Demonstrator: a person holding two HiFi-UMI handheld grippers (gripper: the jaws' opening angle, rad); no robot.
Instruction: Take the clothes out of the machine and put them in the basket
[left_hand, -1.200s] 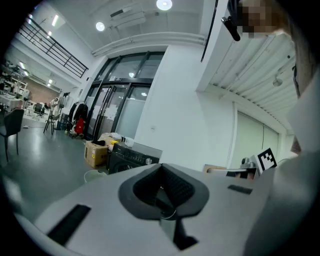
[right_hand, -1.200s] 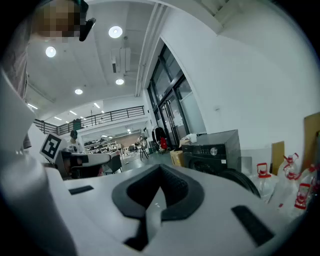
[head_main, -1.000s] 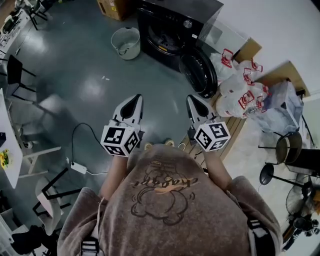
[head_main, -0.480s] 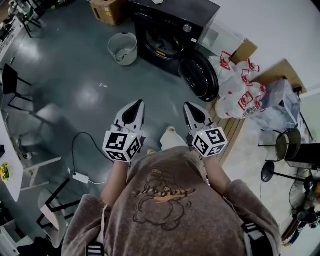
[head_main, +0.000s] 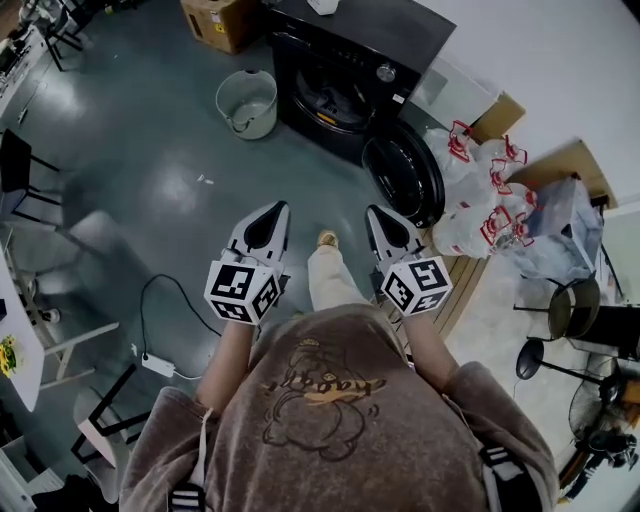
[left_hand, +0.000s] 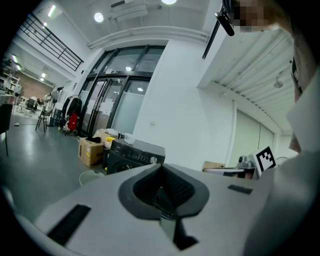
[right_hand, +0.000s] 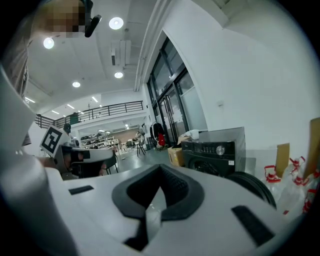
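A black front-loading washing machine (head_main: 340, 70) stands at the top of the head view, its round door (head_main: 405, 180) swung open to the right. Its drum opening is dark and I cannot make out any clothes in it. A pale round basket (head_main: 247, 103) sits on the floor to the machine's left. My left gripper (head_main: 275, 206) and right gripper (head_main: 372, 211) are held side by side in front of the person, well short of the machine, both shut and empty. The left gripper view shows the machine (left_hand: 132, 155) and basket (left_hand: 90, 176) beyond the jaws; the right gripper view shows the machine (right_hand: 212, 150) and door (right_hand: 252, 187).
A cardboard box (head_main: 215, 18) stands left of the machine. White bags with red handles (head_main: 480, 190) are piled to the right of the door, by wooden boards (head_main: 460, 275). A power strip with cable (head_main: 158, 360) lies on the floor at left, near chairs (head_main: 30, 180).
The person has stepped toward the machine, one leg swinging forward between the grippers. Both grippers have moved forward together and stayed shut.
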